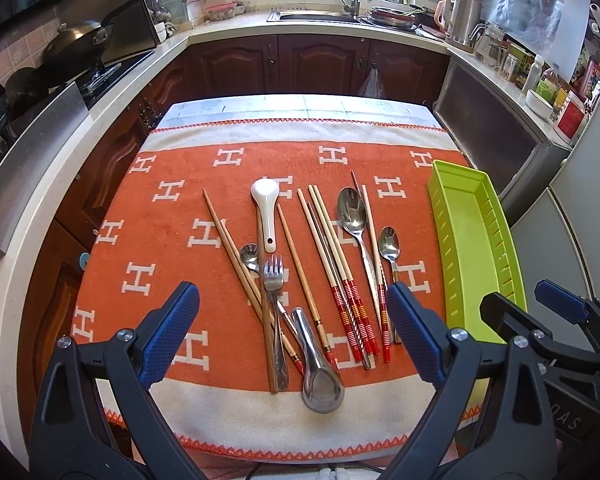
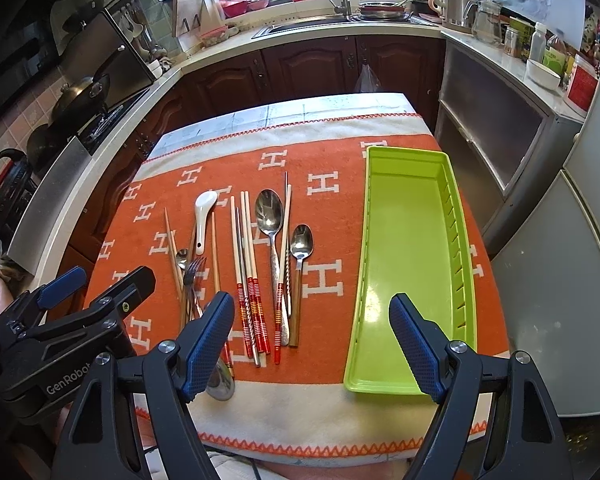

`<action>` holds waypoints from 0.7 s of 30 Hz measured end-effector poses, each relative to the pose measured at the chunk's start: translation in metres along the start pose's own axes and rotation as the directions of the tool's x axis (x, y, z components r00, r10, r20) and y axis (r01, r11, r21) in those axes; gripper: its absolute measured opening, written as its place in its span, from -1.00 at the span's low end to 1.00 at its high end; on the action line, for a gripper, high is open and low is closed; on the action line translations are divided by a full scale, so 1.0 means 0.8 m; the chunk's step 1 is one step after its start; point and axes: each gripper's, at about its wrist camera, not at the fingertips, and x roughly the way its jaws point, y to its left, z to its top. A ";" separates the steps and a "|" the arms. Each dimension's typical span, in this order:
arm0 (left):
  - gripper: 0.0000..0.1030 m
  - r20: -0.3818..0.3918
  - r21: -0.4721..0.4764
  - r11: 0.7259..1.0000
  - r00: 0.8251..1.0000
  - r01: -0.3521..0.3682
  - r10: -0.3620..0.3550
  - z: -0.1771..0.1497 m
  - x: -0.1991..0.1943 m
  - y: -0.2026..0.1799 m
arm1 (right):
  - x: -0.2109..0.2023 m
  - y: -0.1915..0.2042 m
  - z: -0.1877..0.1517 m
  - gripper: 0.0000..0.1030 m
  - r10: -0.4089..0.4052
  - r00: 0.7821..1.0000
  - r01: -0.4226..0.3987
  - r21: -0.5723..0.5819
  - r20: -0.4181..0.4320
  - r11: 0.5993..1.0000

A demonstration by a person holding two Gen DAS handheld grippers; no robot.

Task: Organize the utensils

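Utensils (image 1: 320,272) loose at tabletop (image 1: 340,96) centre; tray (image 2: 412,264) along its right edge, empty; left gripper (image 1: 292,336) and right gripper (image 2: 312,344) at near edge, fingers spread, holding nothing.

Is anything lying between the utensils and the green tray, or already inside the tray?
Nothing visible. The green tray is empty, and only bare orange towel separates it from the nearest piece, the small metal spoon. Both grippers, left and right, hover open above.

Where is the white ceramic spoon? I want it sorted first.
In both views the white ceramic spoon lies on the orange towel, left of centre, bowl away, between bare wooden chopsticks.
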 end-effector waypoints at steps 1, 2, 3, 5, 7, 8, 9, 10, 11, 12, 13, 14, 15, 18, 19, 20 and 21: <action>0.81 0.003 0.000 1.000 1.000 -0.002 0.002 -0.001 -0.003 0.000 | -0.003 0.000 -0.002 0.59 0.001 1.000 -0.001 0.000 0.003 1.000; 0.81 0.006 -0.001 1.000 1.000 -0.002 0.002 -0.001 -0.006 0.001 | -0.006 0.001 -0.003 0.58 0.003 1.000 -0.003 0.000 0.006 1.000; 0.81 0.010 -0.002 1.000 1.000 -0.002 0.002 -0.002 -0.009 0.002 | -0.008 0.001 -0.004 0.58 0.005 1.000 -0.005 0.000 0.009 1.000; 0.81 0.010 -0.004 1.000 1.000 0.002 -0.002 -0.003 -0.014 0.003 | -0.014 0.002 -0.007 0.58 0.008 1.000 -0.008 0.000 0.017 1.000; 0.81 0.009 -0.010 1.000 1.000 0.012 -0.012 -0.004 -0.017 0.004 | -0.021 0.003 -0.010 0.58 0.009 1.000 -0.009 0.000 0.026 1.000; 0.81 0.007 -0.012 1.000 1.000 0.016 -0.016 -0.004 -0.018 0.006 | -0.024 0.003 -0.011 0.58 0.011 1.000 -0.011 0.001 0.029 1.000; 0.81 0.005 -0.014 1.000 1.000 0.021 -0.021 -0.004 -0.019 0.007 | -0.025 0.004 -0.010 0.58 0.013 0.999 -0.014 0.001 0.031 1.000; 0.81 0.003 -0.014 1.000 1.000 0.022 -0.022 -0.004 -0.019 0.007 | -0.027 0.005 -0.011 0.58 0.016 0.999 -0.016 0.001 0.033 1.000; 0.81 0.002 -0.013 1.000 1.000 0.020 -0.020 -0.004 -0.018 0.006 | -0.028 0.006 -0.011 0.58 0.019 0.999 -0.019 0.000 0.035 1.000; 0.81 -0.001 -0.009 1.000 1.000 0.015 -0.015 -0.004 -0.018 0.006 | -0.028 0.005 -0.011 0.58 0.020 0.999 -0.020 -0.001 0.035 1.000; 0.81 -0.003 -0.007 1.000 1.000 0.011 -0.011 -0.005 -0.017 0.006 | -0.029 0.007 -0.012 0.58 0.021 0.999 -0.021 -0.003 0.036 1.000; 0.81 -0.004 -0.005 1.000 1.000 0.003 -0.003 -0.005 -0.017 0.006 | -0.030 0.008 -0.012 0.58 0.021 0.999 -0.021 -0.006 0.035 1.000; 0.81 -0.004 -0.004 1.000 1.000 -0.003 0.003 -0.004 -0.016 0.005 | -0.029 0.007 -0.012 0.58 0.022 0.999 -0.021 -0.008 0.034 1.000; 0.81 -0.009 -0.002 1.000 1.000 -0.011 0.011 -0.003 -0.010 0.006 | -0.027 0.011 -0.011 0.58 0.018 0.999 -0.017 -0.018 0.026 1.000; 0.81 -0.012 -0.003 1.000 1.000 -0.009 0.009 -0.003 -0.009 0.007 | -0.026 0.012 -0.010 0.58 0.015 1.000 -0.015 -0.019 0.023 1.000; 0.81 -0.015 -0.004 1.000 1.000 -0.008 0.008 -0.003 -0.007 0.008 | -0.025 0.012 -0.010 0.58 0.014 1.000 -0.014 -0.020 0.019 1.000; 0.81 -0.018 -0.005 1.000 1.000 -0.004 0.004 -0.002 -0.005 0.009 | -0.023 0.012 -0.008 0.58 0.013 1.000 -0.013 -0.021 0.015 1.000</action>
